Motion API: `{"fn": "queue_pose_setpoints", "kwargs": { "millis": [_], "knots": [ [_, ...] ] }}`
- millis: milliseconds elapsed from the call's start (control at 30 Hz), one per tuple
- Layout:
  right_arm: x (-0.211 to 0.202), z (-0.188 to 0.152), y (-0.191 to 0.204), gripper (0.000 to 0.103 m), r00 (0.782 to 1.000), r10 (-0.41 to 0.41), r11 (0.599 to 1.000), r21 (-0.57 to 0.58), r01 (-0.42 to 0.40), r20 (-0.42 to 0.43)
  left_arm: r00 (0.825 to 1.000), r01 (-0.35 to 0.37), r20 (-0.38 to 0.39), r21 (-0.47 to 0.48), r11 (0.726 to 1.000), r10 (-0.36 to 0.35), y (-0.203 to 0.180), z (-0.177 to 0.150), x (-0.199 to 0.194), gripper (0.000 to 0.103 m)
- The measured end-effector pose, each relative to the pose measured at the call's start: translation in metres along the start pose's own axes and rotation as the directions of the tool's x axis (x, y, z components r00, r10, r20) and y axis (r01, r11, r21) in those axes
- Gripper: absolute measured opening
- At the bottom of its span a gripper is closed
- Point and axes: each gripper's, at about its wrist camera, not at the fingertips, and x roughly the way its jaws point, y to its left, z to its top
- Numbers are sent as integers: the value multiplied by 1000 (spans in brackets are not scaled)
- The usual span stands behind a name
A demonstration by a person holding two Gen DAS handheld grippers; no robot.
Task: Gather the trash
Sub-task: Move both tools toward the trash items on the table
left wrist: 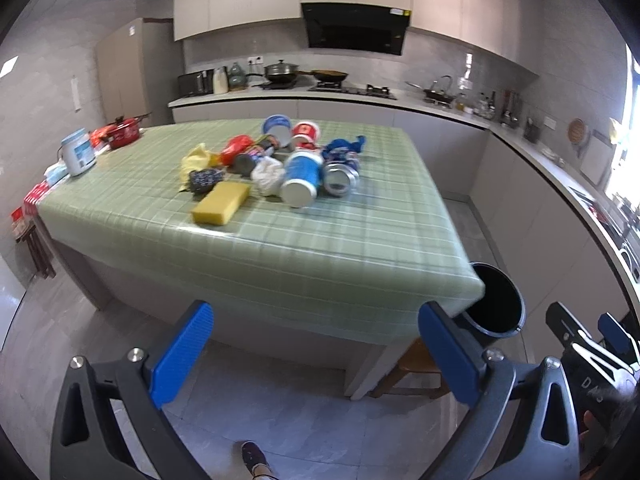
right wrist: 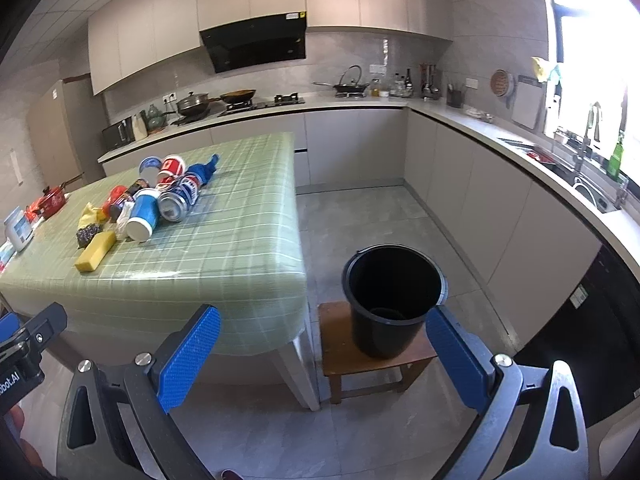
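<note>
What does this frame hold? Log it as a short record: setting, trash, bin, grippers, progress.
setting: kitchen, table with green checked cloth
trash: pile of cups, cans and wrappers mid-table, yellow sponge at its near edge
bin: black bucket on a wooden stool beside the table corner, looks empty
left gripper: open, empty
right gripper: open, empty
progress: nothing picked yet

Trash pile is heaped mid-frame on the counter; at lower right, a bucket is set on a stool beside the counter.
</note>
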Motion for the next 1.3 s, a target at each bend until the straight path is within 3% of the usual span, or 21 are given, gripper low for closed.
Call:
{"fn": "queue_pose_setpoints", "kwargs": {
  "millis": [367,700,933,1300],
  "knots": [
    [49,25,86,103,999,38,999,-29,-39,-18,998,-42,-47,-34,999,41,71,38,65,103],
    [94,52,169,103,999,19,1000,-20,-20,-50,996,1,-85,5,1000,0,121,81,117,103],
    [117,68,196,103,998,12,1000,-9,-13,-59,994,1,-105,-14,1000,-2,142,109,155,103],
    [179,113,237,103,984,172,983,-60,-174,-43,992,-103,-78,-51,993,99,160,143,192,103]
  ]
}}
